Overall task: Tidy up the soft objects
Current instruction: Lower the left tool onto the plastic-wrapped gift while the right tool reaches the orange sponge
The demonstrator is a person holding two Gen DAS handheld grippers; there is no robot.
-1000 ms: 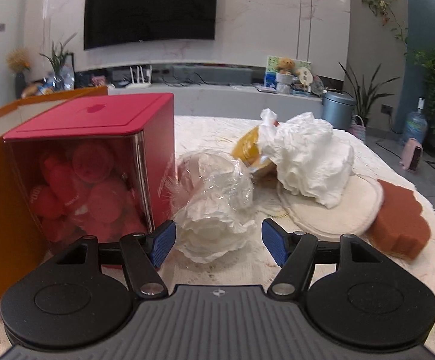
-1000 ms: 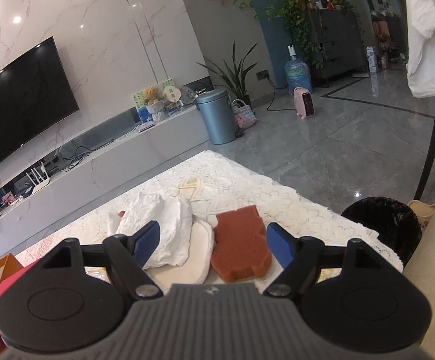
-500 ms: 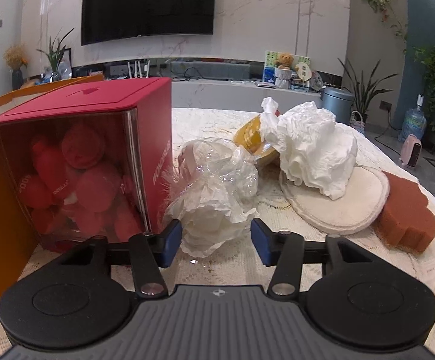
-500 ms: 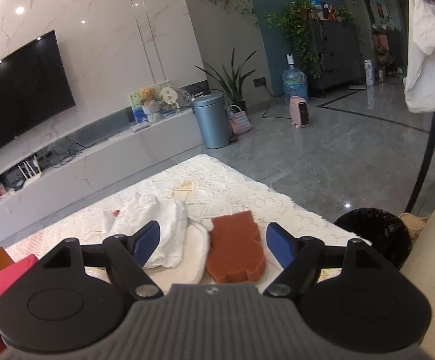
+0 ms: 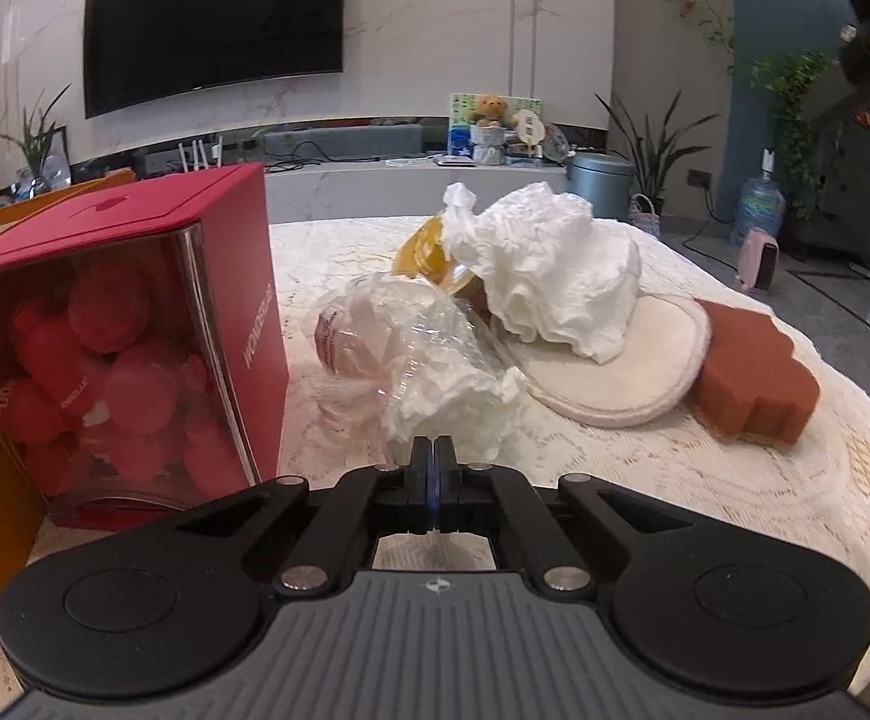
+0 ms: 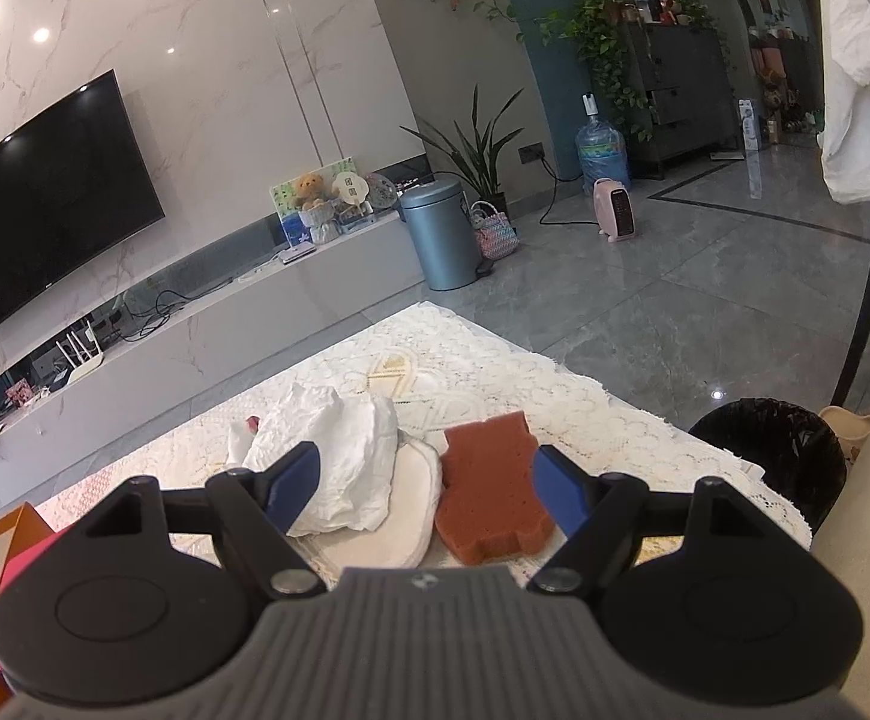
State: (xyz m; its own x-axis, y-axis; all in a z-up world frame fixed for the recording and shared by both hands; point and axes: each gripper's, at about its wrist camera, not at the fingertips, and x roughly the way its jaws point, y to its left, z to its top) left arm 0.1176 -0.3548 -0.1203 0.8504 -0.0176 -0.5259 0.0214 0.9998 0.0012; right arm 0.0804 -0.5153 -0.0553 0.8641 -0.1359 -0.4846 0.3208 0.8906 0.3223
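Crinkly clear plastic bag [image 5: 411, 354] stuffed with white soft stuff sits on the lace-covered surface [image 5: 705, 480], right next to the red box [image 5: 135, 324] full of pink puffs. The left gripper [image 5: 435, 468] has its jaws pinched fully together at the bag's near edge, having just been closing; looks like they've got a bit of the bag, though I can't tell how much is actually between them. Behind it there's a wad of white crumpled paper [image 5: 555, 276] lying on a round cream pad [image 5: 627, 360], with a brown sponge [image 5: 753, 384] just beside the pad. Over on the other side, the right gripper [image 6: 429, 486] hovers with jaws wide apart and nothing in them, lined up above the sponge and pad.
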